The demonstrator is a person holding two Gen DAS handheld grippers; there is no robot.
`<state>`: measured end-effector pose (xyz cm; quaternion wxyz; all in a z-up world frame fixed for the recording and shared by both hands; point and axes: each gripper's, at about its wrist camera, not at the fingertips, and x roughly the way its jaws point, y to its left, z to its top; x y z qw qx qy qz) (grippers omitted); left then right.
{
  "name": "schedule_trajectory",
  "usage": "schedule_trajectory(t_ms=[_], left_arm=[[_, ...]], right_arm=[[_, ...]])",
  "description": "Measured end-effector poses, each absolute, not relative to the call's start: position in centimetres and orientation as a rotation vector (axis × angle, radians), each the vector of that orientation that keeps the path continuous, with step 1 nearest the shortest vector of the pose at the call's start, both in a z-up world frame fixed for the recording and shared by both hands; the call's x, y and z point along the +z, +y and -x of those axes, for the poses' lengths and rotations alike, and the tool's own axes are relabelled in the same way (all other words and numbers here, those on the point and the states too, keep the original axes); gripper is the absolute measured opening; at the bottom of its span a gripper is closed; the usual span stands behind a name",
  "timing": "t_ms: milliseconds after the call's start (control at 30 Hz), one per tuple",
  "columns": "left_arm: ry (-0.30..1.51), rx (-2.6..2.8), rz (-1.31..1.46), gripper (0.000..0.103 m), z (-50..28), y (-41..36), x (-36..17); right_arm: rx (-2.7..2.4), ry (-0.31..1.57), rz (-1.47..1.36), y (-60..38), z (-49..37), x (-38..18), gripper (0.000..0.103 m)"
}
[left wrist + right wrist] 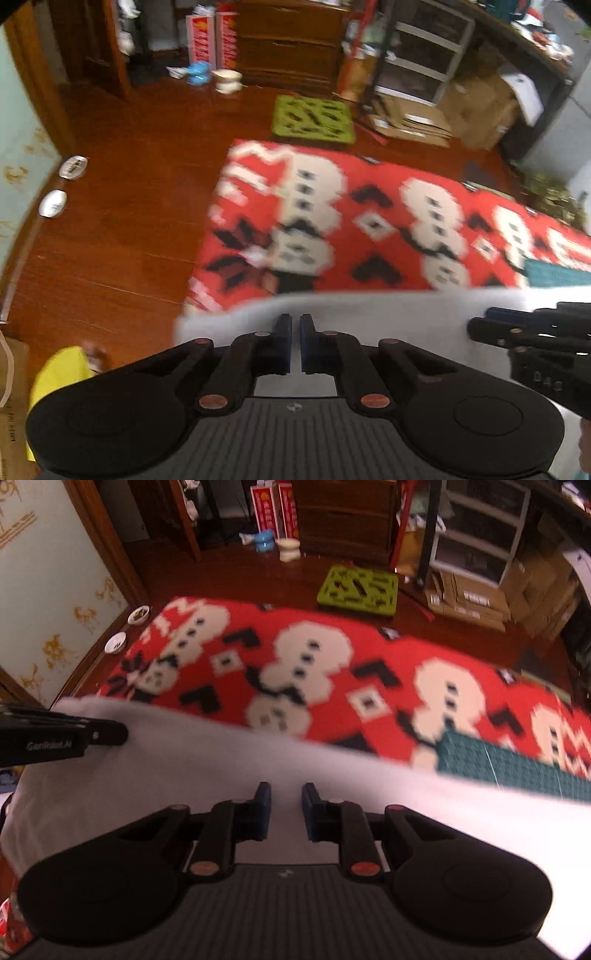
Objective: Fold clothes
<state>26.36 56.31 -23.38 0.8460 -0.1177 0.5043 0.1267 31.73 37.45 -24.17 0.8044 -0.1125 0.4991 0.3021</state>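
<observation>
left wrist view showed the left gripper (295,325) pinching the pale white cloth garment (369,314) above the red snowman-patterned blanket (369,221); the right gripper (286,797), fingers slightly parted, straddled its edge.

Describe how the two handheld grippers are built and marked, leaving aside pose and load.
Both the left gripper and right gripper are matte black, with a ribbed grey top plate, round side housings, linkage arms on orange-red pivot caps, and blue pads lining the fingers. White lettering, too blurred to read, marks the left one's side. No cables or sleeves show.
</observation>
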Motion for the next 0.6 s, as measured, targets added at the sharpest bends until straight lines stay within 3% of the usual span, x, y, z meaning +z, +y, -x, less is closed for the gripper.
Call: schedule_trajectory(t_ms=[200, 600], left_arm=[[1.073, 0.272, 0.296, 0.007, -26.1, 58.6, -23.1], [1.067, 0.22, 0.277, 0.003, -24.2, 58.4, -21.3]], right_arm=[[0.644, 1.033, 0.238, 40.2, -33.5, -24.7, 0.024], [0.789, 1.012, 0.251, 43.8, -29.2, -24.7, 0.022]])
